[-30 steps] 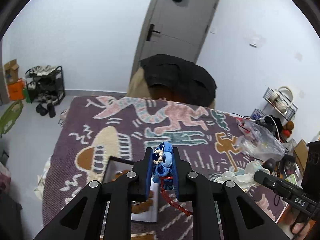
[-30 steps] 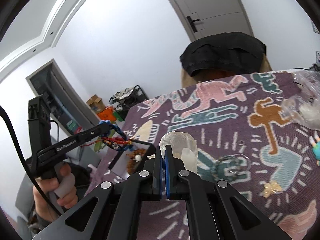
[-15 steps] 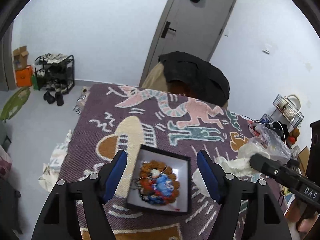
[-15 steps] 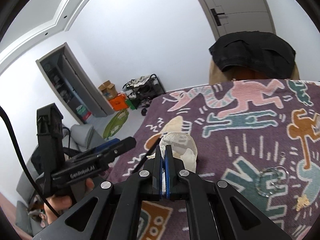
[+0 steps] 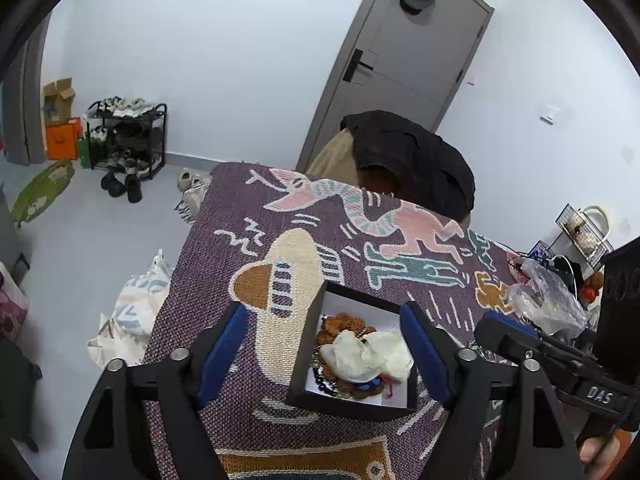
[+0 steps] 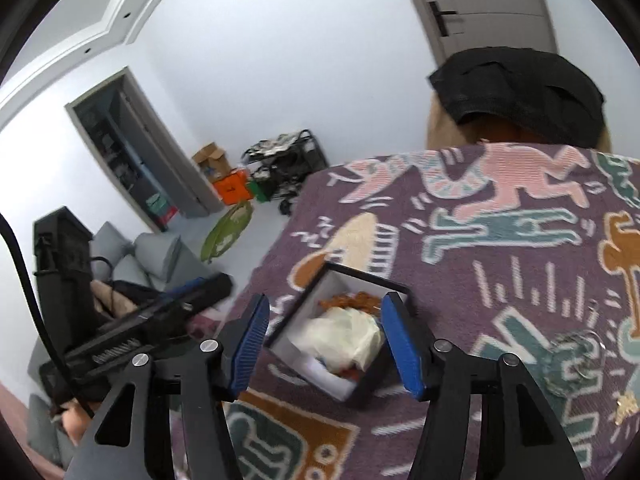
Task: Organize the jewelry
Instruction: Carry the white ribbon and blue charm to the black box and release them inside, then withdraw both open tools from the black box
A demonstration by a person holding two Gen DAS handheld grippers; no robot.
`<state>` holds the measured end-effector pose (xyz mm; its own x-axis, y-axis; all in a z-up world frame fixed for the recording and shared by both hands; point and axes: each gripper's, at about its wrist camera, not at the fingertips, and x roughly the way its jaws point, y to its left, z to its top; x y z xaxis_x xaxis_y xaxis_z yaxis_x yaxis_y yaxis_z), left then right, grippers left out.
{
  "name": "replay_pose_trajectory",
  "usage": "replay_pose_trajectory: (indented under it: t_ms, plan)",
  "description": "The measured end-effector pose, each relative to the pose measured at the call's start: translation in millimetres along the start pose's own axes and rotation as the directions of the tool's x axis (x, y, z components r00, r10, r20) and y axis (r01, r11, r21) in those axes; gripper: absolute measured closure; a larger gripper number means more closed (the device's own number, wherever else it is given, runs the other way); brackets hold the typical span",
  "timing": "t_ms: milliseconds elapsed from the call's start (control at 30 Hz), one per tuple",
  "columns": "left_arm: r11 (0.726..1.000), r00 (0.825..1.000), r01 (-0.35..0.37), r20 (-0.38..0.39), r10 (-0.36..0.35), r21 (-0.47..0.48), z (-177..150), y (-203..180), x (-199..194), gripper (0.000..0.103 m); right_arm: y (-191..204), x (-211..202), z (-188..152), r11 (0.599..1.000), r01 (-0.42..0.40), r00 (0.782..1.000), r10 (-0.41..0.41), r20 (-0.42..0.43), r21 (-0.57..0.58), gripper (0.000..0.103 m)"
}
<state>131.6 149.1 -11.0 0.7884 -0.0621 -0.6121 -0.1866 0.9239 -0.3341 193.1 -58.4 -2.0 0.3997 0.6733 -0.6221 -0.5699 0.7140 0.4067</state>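
- Left gripper [image 5: 324,352] hangs above the table, its blue-padded jaws opening wide with nothing gripped between them
- Square black jewellery box with a white lining [image 5: 352,404] sits on the purple woven cloth with animal figures [image 5: 224,280]; inside lie brown beaded pieces [image 5: 340,326], a crumpled pale translucent bag [image 5: 368,354] on top, and blue beads with red cord [image 5: 374,385]
- Right gripper [image 6: 322,348] hovers over the same box, jaws opening, holding nothing, the pale bag lying below them
- A metal key ring [image 6: 576,354] lies on the cloth further right
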Motion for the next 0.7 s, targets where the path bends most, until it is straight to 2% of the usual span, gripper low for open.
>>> replay_pose_trajectory:
  t_ms: [300, 367, 433, 700]
  plan:
    - [0.998, 0.999, 0.044, 0.005, -0.044, 0.051, -4.9, -36.3, -1.6, 0.019, -59.0, -46.0, -27.8, 0.989, 0.084, 0.995, -0.089, 0.034, 0.12, 0.044]
    - [0.996, 0.998, 0.055, 0.0, -0.055, 0.064, -6.6, -45.6, -1.0, 0.019, -68.9, -55.1, -31.5, 0.985, 0.101, 0.993, -0.108, 0.042, 0.136, 0.035]
    - [0.994, 0.998, 0.063, -0.004, -0.063, 0.084, -8.8, -57.4, -0.8, 0.019, -80.8, -66.4, -36.4, 0.98, 0.12, 0.99, -0.13, 0.057, 0.157, 0.03]
    - [0.982, 0.996, 0.091, -0.038, -0.086, 0.163, -17.6, -105.5, 8.5, 0.019, -120.5, -95.2, -47.7, 0.963, 0.163, 0.982, -0.179, 0.061, 0.213, 0.029]
